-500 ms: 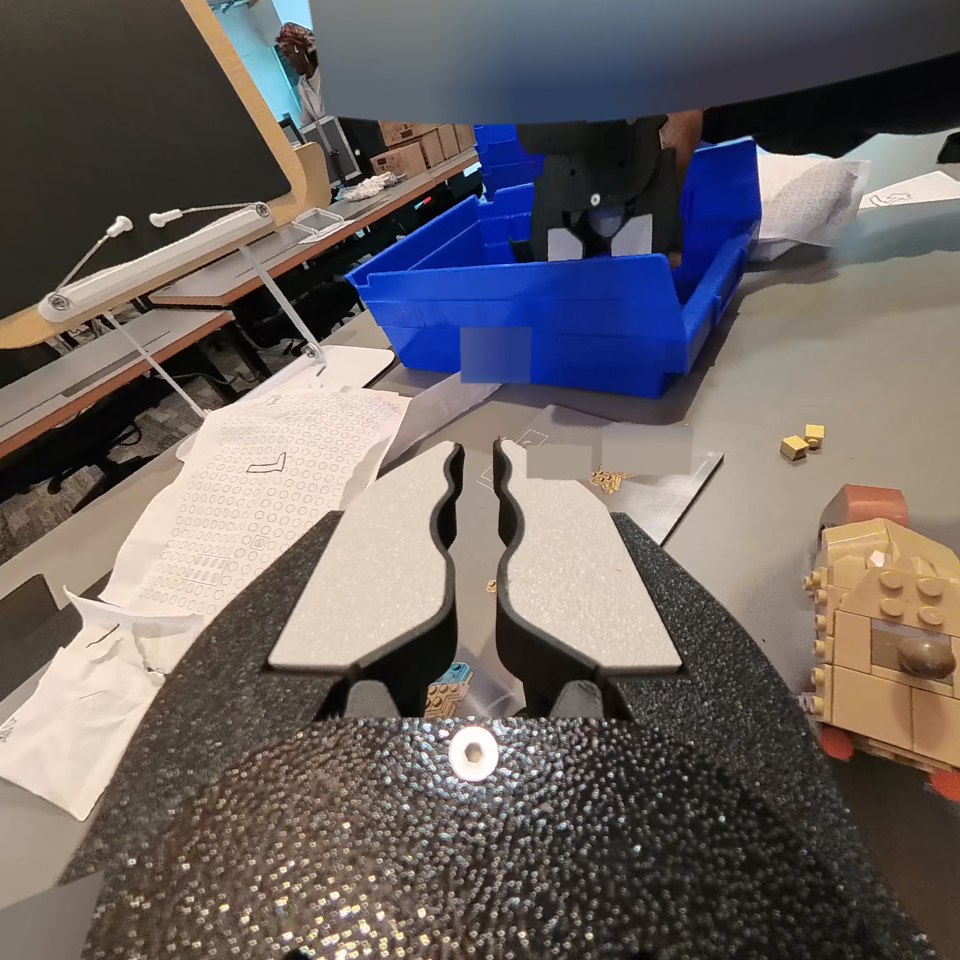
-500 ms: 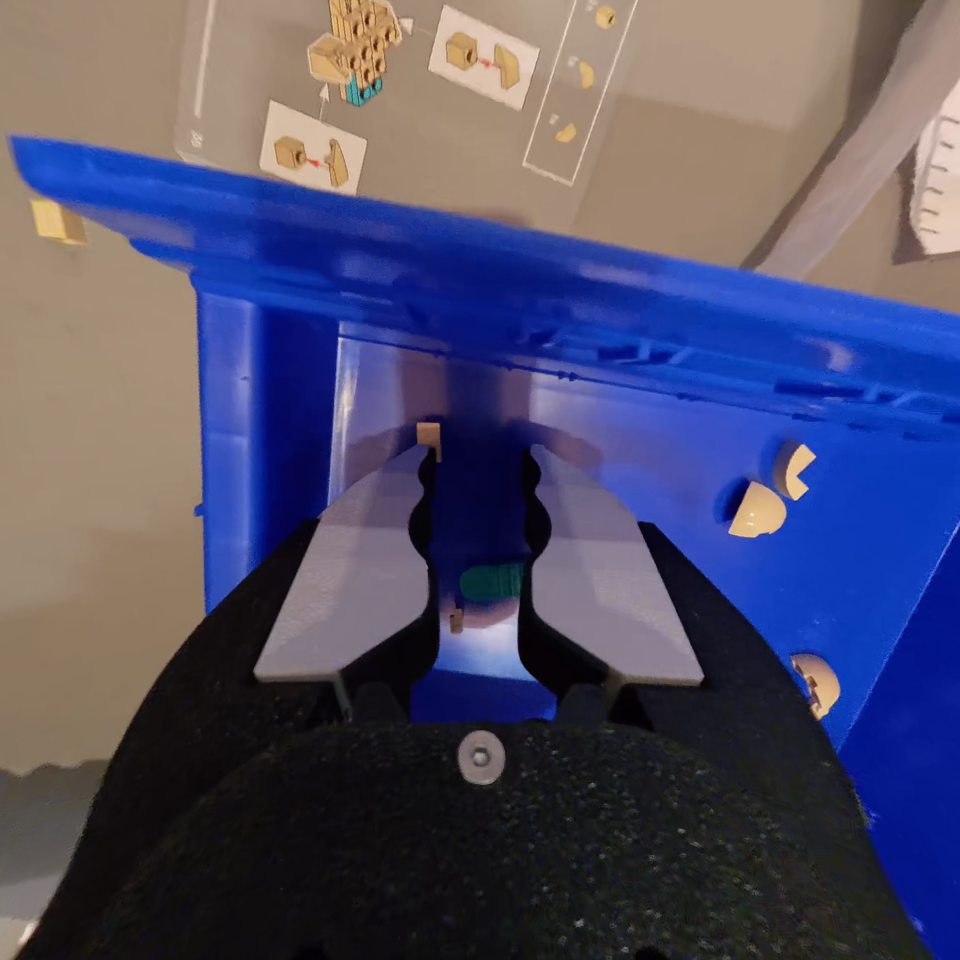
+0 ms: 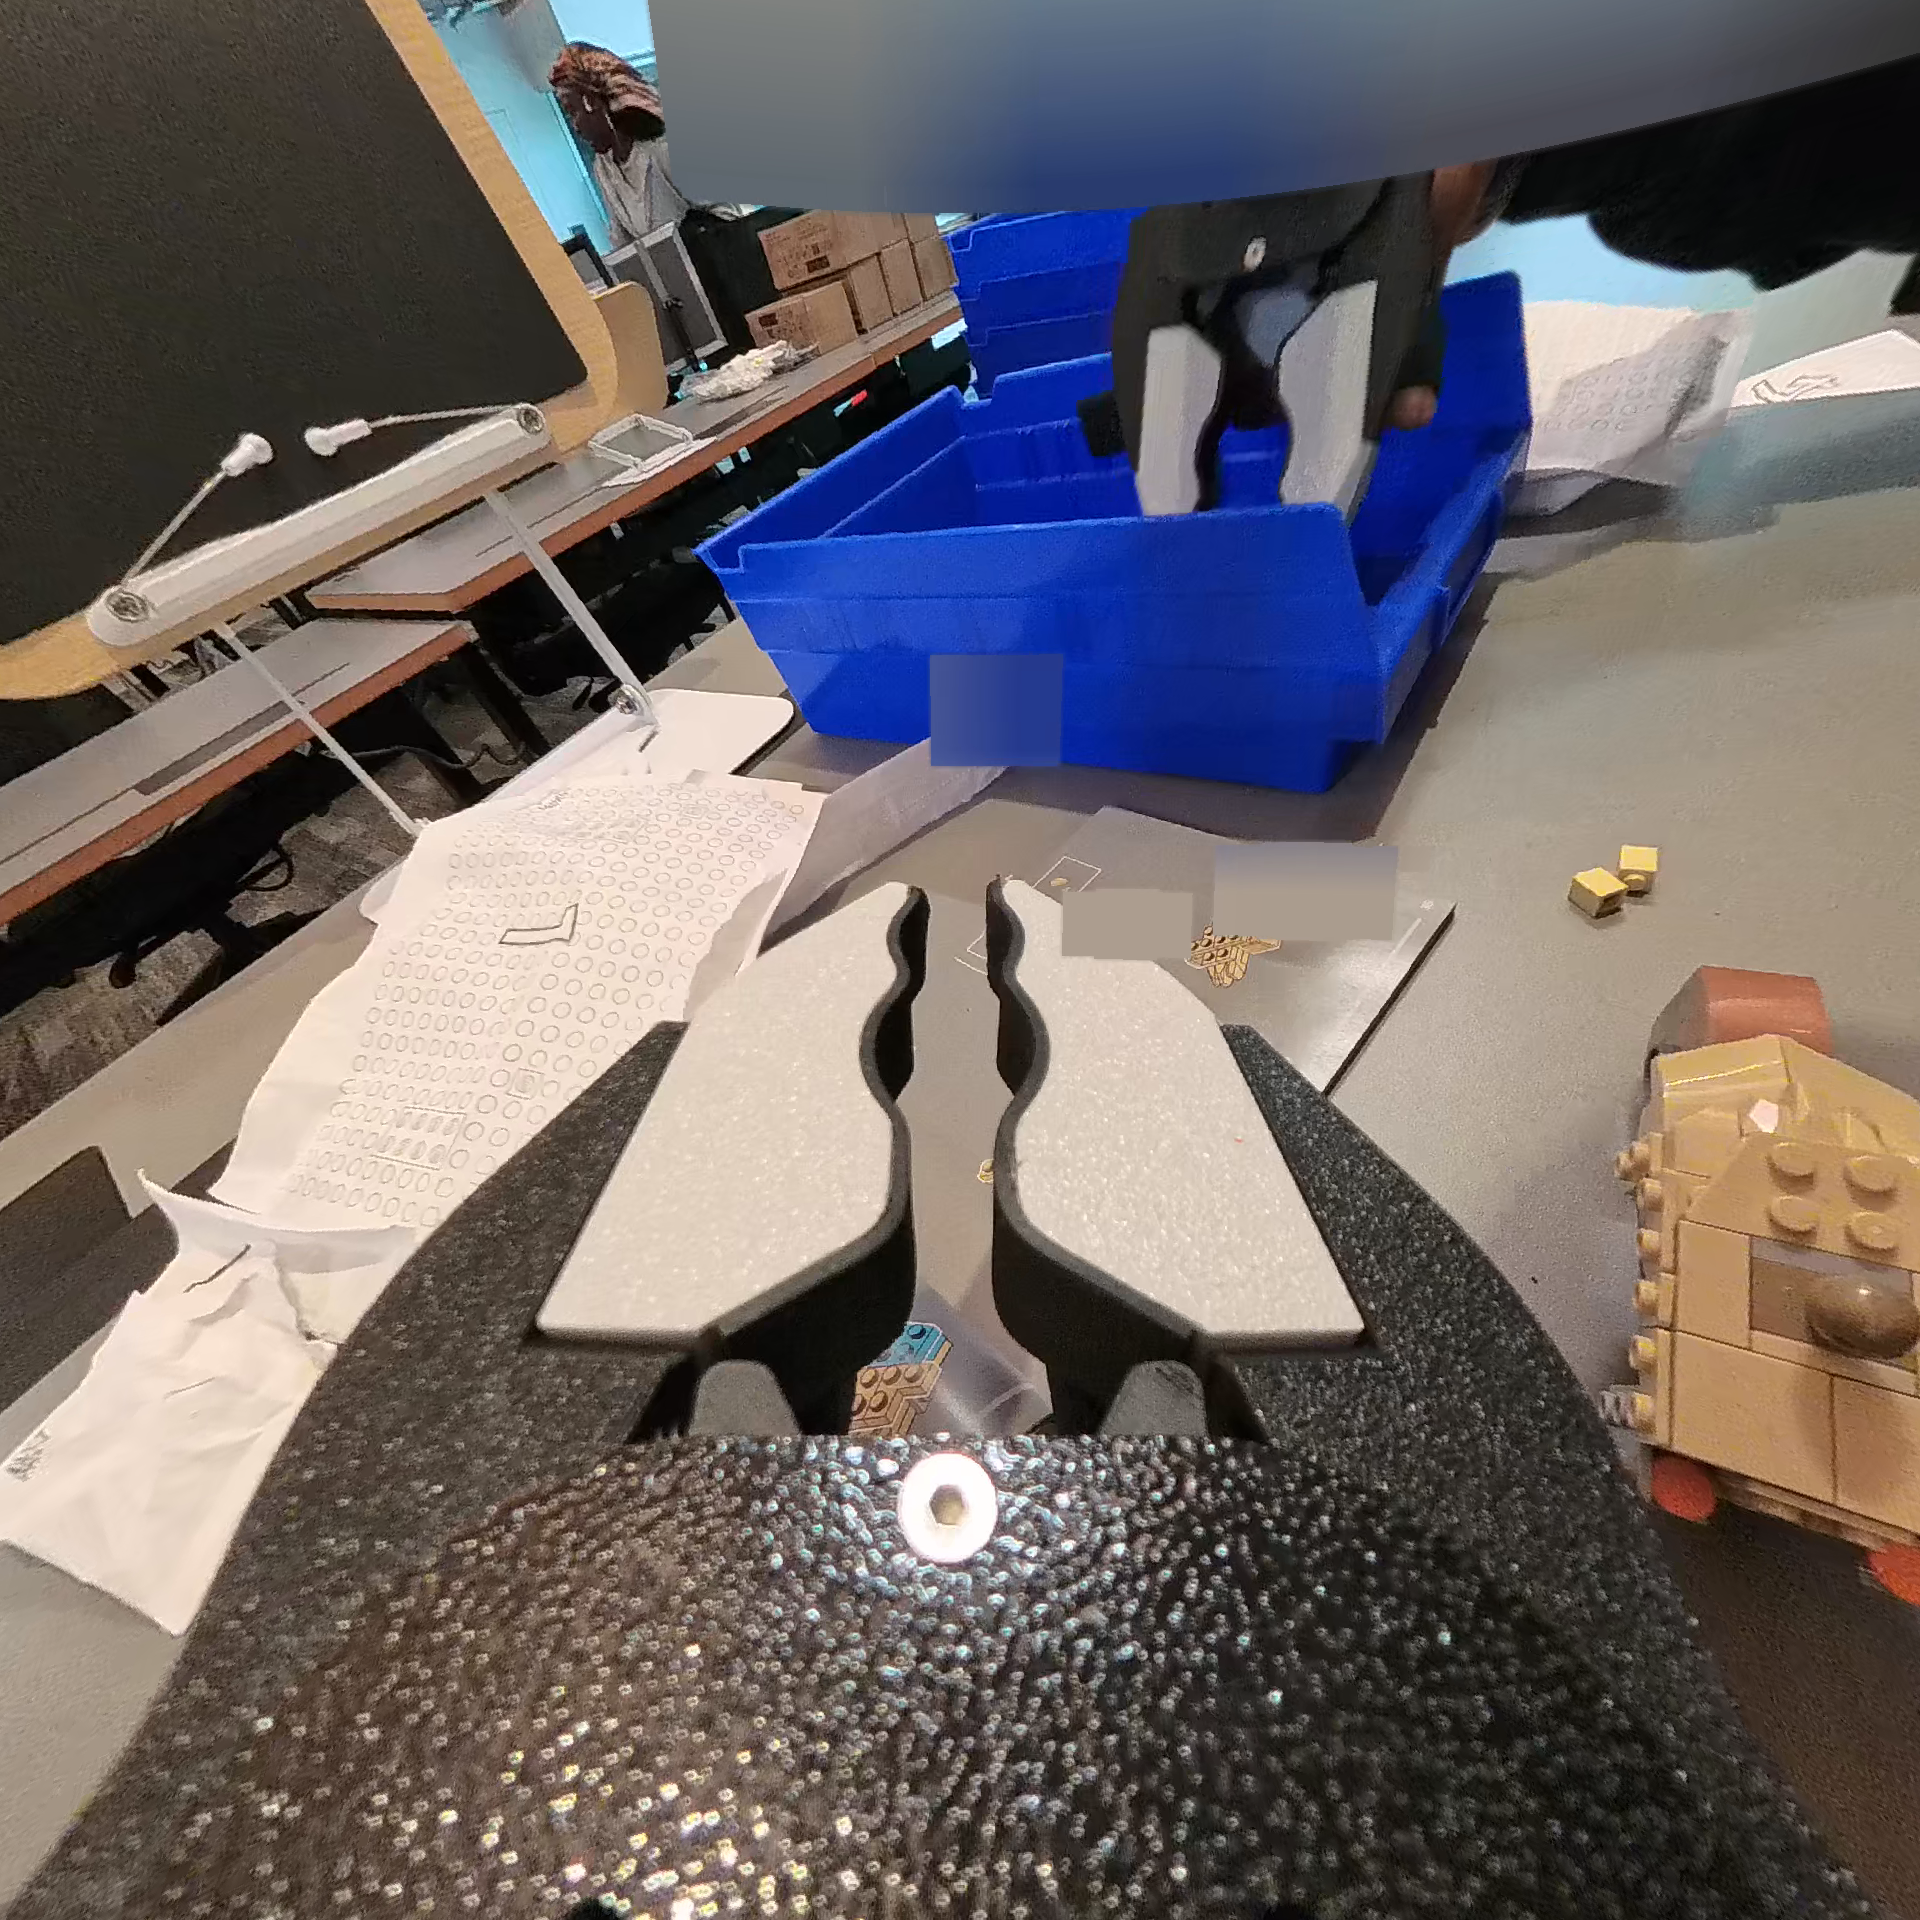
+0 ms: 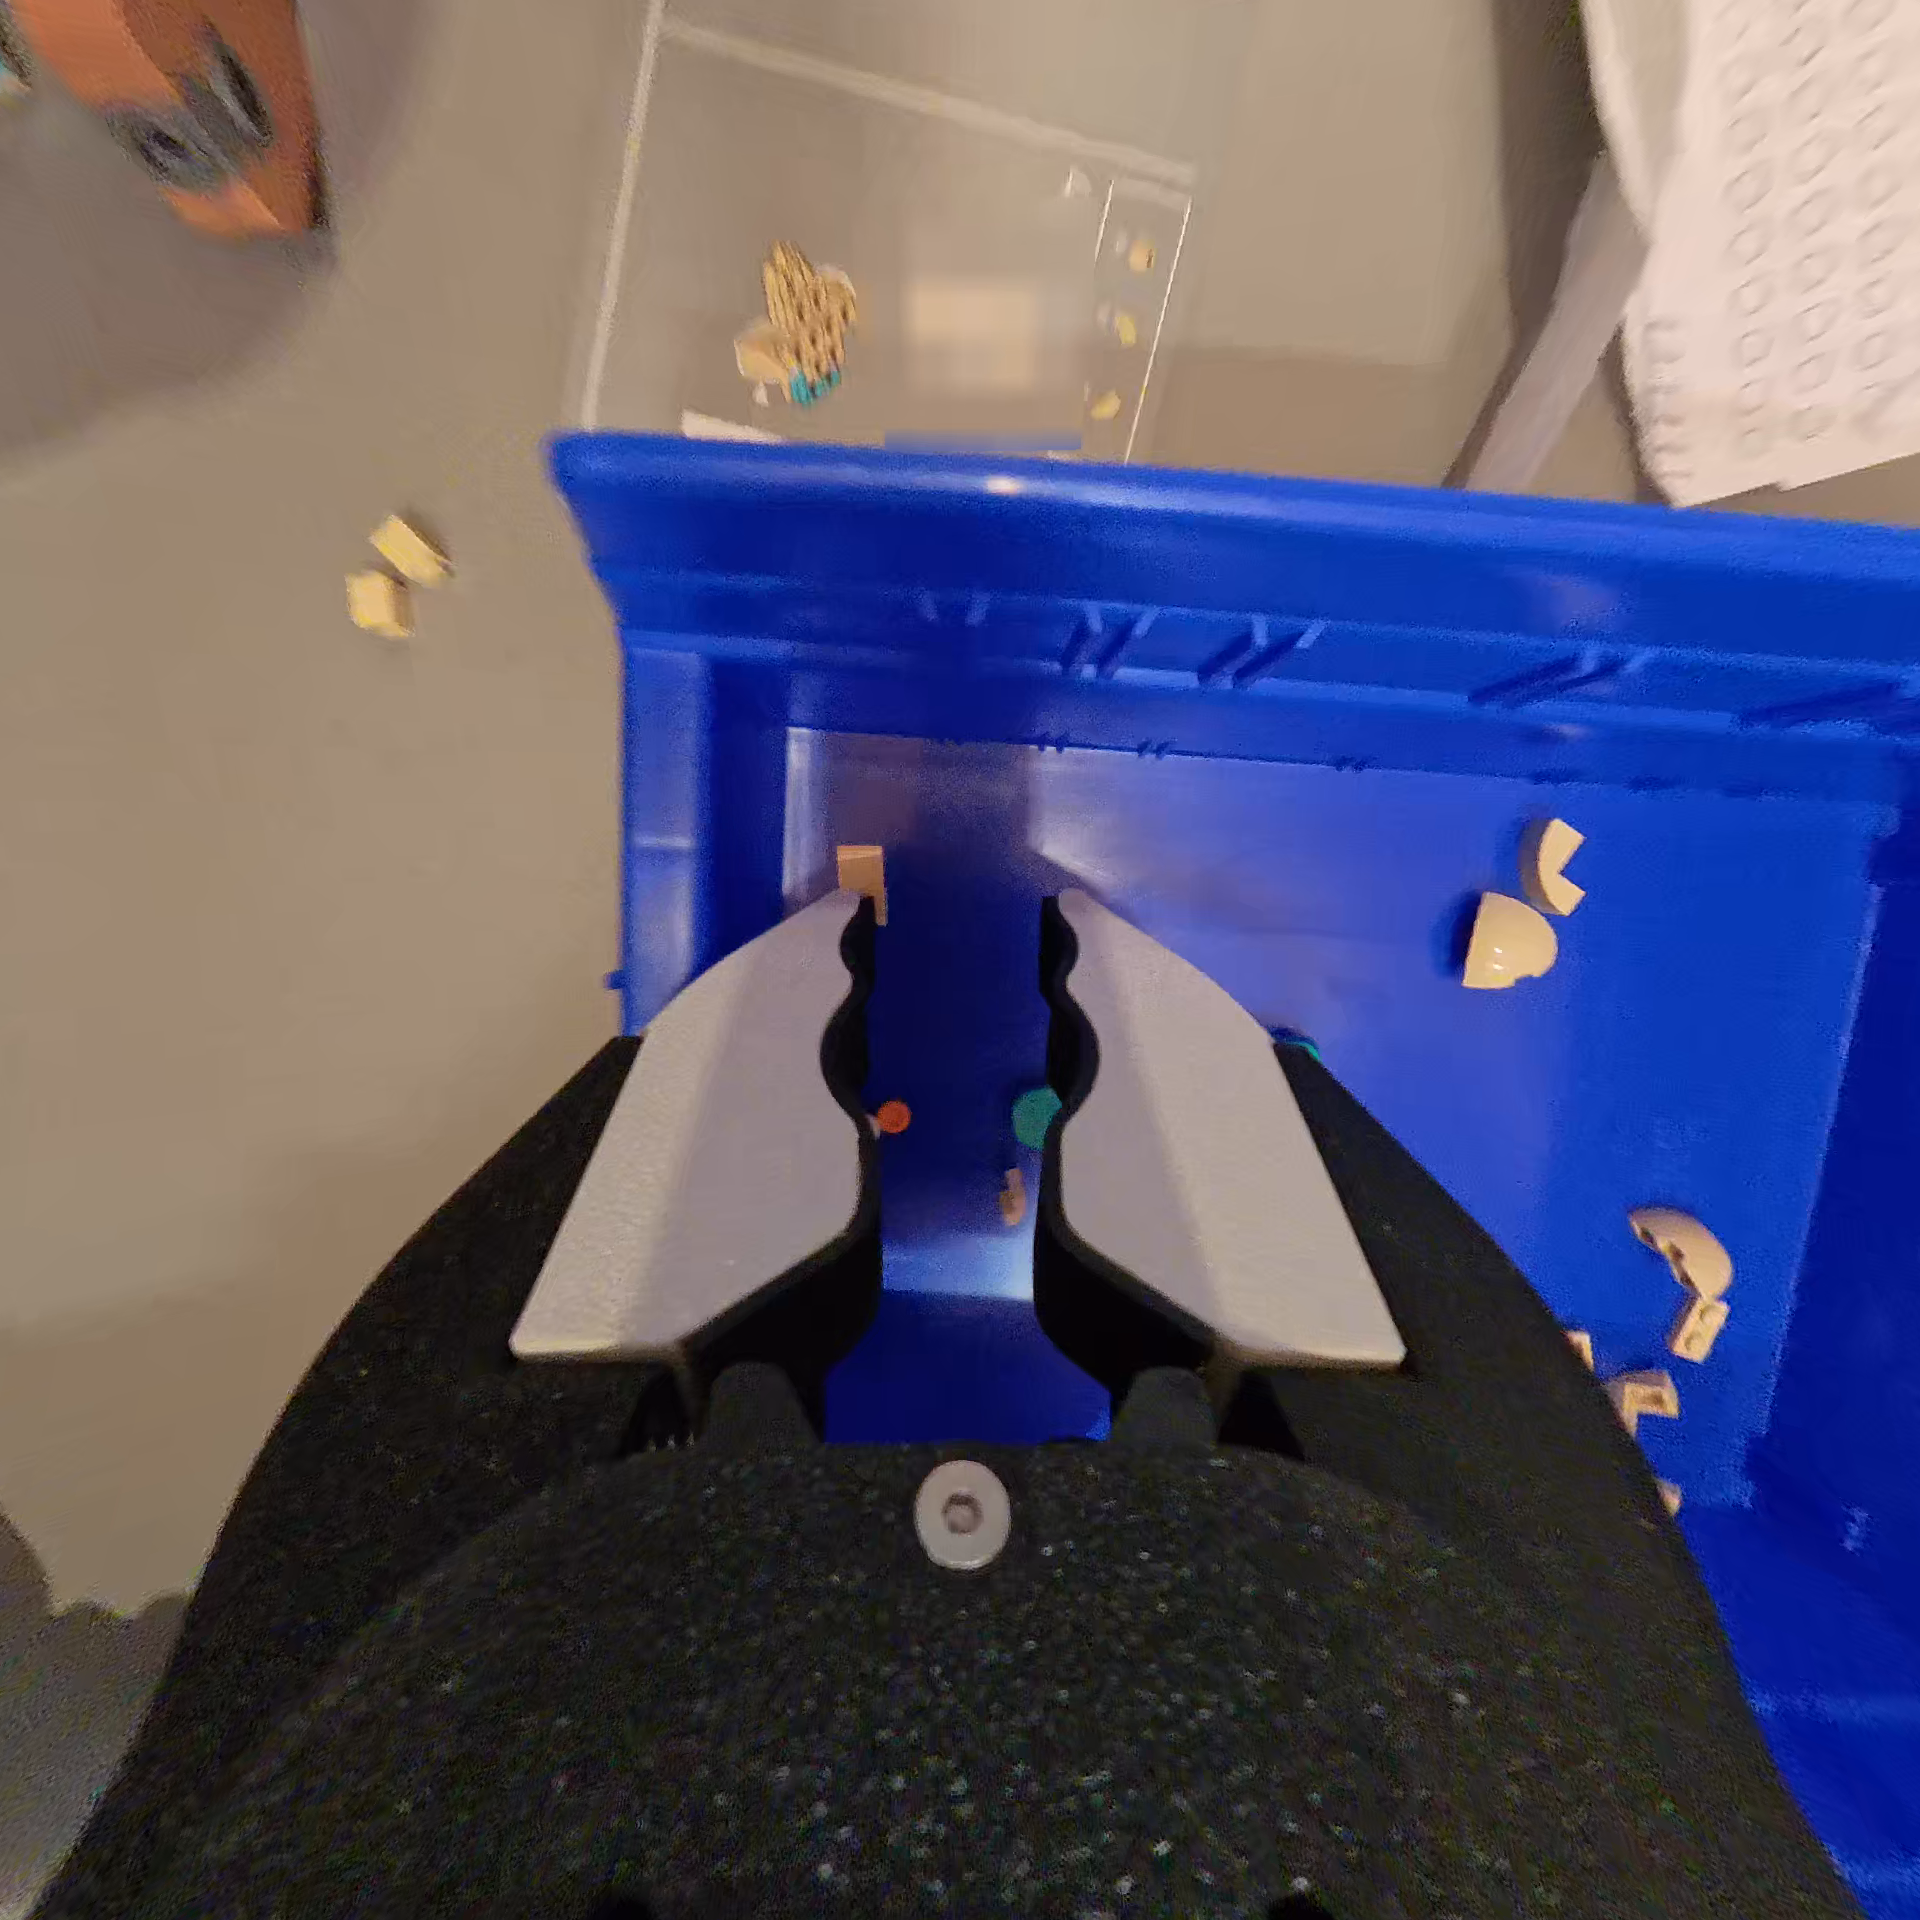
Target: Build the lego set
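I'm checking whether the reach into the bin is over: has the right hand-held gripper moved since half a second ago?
Yes. The right hand-held gripper has risen: its fingers, earlier sunk behind the blue bin's front wall, now show above it.

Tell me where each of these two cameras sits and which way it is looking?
Left wrist view: on the left hand-held gripper, low over the grey table, facing the blue bin; its own slightly parted fingers show.
Right wrist view: on the right hand-held gripper, looking down into the bin; its own open fingers show, a tan brick at the left tip.
Shared: the bin, the instruction sheet, two loose tan bricks, and the right gripper.
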A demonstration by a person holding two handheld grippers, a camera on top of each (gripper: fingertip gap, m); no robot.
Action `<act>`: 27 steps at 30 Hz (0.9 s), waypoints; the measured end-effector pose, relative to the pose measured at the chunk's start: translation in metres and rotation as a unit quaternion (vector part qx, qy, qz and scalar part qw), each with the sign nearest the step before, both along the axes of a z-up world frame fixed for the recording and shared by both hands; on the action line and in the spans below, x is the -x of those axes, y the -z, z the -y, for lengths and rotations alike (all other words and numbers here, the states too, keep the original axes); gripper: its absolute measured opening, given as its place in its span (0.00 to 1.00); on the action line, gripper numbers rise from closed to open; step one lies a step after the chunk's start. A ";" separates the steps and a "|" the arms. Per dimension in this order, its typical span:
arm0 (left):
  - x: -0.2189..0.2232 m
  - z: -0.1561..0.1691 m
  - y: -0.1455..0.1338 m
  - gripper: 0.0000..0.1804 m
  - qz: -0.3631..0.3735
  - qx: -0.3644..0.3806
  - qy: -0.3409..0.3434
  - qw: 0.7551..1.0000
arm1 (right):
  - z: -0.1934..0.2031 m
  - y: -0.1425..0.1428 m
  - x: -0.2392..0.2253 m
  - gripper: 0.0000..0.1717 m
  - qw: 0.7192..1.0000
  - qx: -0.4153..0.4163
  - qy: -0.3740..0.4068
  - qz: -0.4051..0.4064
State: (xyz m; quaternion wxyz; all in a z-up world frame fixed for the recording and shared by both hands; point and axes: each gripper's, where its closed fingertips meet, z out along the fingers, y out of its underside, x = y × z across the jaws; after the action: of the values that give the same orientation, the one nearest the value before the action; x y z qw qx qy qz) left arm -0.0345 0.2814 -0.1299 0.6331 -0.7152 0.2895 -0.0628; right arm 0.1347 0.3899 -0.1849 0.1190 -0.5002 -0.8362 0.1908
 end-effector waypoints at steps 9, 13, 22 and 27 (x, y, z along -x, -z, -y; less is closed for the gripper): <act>-0.021 0.014 -0.015 0.06 -0.013 -0.016 0.040 0.999 | 0.086 -0.026 -0.013 0.18 0.996 -0.018 0.037 -0.081; -0.062 0.041 -0.022 0.06 -0.018 -0.008 0.157 0.987 | 0.121 -0.001 -0.003 0.21 0.995 -0.019 0.045 -0.082; -0.155 0.087 0.004 0.04 -0.145 0.095 0.302 0.937 | 0.143 -0.008 0.012 0.21 0.989 0.007 0.054 -0.136; -0.169 0.082 0.024 0.04 -0.227 0.097 0.275 0.929 | 0.153 -0.014 0.008 0.22 0.986 0.034 0.052 -0.157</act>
State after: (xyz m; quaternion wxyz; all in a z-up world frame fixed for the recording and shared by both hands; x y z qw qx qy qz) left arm 0.1342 0.1994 -0.1543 0.4355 -0.6607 0.6035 -0.0980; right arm 0.1264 0.2372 -0.1705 0.2413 -0.5109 -0.7728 0.2889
